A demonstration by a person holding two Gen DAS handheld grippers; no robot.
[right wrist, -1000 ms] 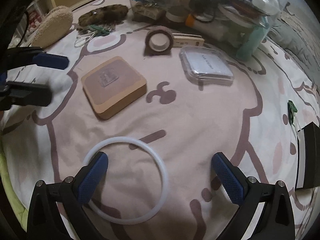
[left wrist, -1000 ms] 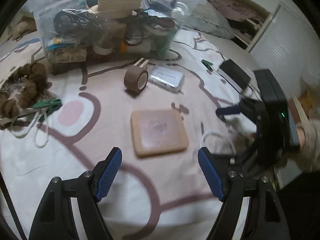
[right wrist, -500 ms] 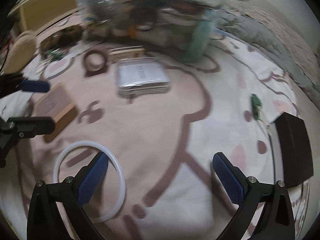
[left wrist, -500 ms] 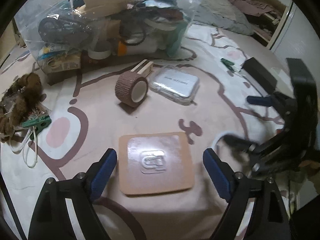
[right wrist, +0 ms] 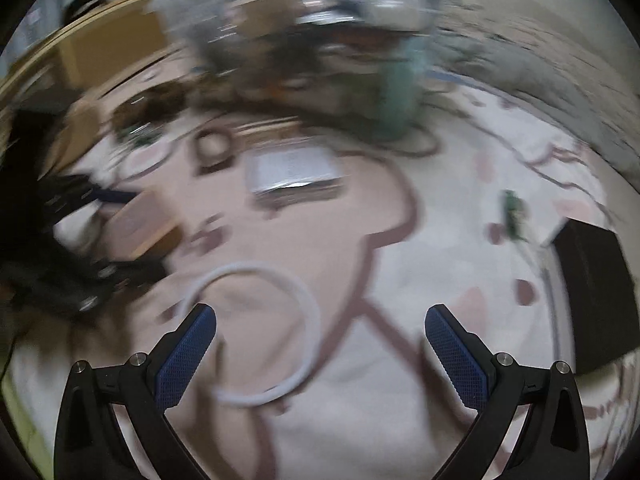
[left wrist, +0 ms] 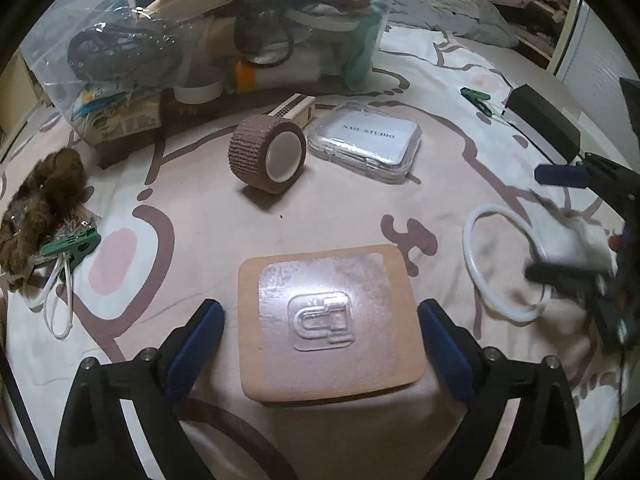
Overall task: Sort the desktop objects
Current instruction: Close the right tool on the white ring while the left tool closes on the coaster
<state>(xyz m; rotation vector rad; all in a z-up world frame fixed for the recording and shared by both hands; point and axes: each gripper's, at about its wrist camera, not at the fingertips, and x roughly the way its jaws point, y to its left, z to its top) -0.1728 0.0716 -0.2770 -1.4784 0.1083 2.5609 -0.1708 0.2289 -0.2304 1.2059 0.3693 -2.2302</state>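
L gripper (left wrist: 320, 344) is held wide apart, nothing clamped; tan square pad (left wrist: 330, 322) is seen lying flat btwn its blue fingers (left wrist: 192, 348), contact not discernible. Brown bandage roll (left wrist: 267, 154) is found on its side beyond the pad; clear "NAIL STUDIO" case (left wrist: 366, 142) just right of roll. White ring (left wrist: 504, 264) lies right of pad. R gripper (right wrist: 320, 356) is spread, empty, w/ ring (right wrist: 276, 332) by its left finger; R view blurred.
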